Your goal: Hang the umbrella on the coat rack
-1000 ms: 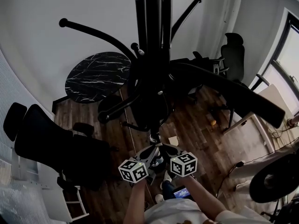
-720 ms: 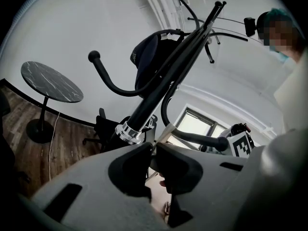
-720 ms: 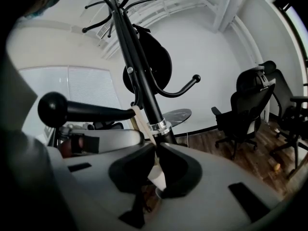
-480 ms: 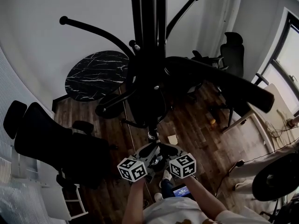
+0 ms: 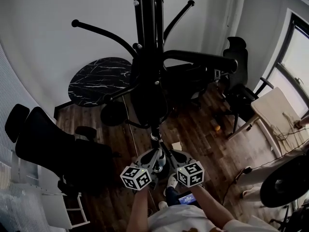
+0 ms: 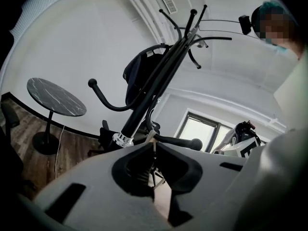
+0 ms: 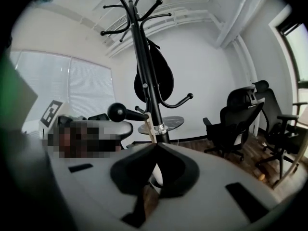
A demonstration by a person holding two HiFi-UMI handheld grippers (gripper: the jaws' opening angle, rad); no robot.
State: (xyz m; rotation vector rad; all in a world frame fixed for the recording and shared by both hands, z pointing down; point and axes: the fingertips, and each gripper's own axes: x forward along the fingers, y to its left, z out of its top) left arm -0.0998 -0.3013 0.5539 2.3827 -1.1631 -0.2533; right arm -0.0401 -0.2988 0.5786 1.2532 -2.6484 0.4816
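The black coat rack [image 5: 148,28] rises through the middle of the head view, its curved hooks spreading out. A dark folded umbrella [image 5: 147,103] hangs against the pole; it also shows as a black teardrop shape in the left gripper view [image 6: 139,73] and the right gripper view [image 7: 154,78]. Both grippers sit side by side low down in front of the pole's silver collar [image 5: 154,137]. My left gripper [image 5: 155,154] [image 6: 154,143] has its jaws together. My right gripper [image 5: 169,154] [image 7: 156,146] is shut too. A thin beige strip [image 7: 150,124] stands beside the pole just beyond the jaws.
A round black marble table [image 5: 99,79] stands behind the rack on the left. Black office chairs sit at the left [image 5: 53,149] and back right [image 5: 236,57]. A light wooden desk [image 5: 277,110] is at the right by the window. The floor is dark wood.
The head view has pulled back, so the big near hook at the right looks smaller and farther. Both grippers stay shut and close together, only slightly shifted.
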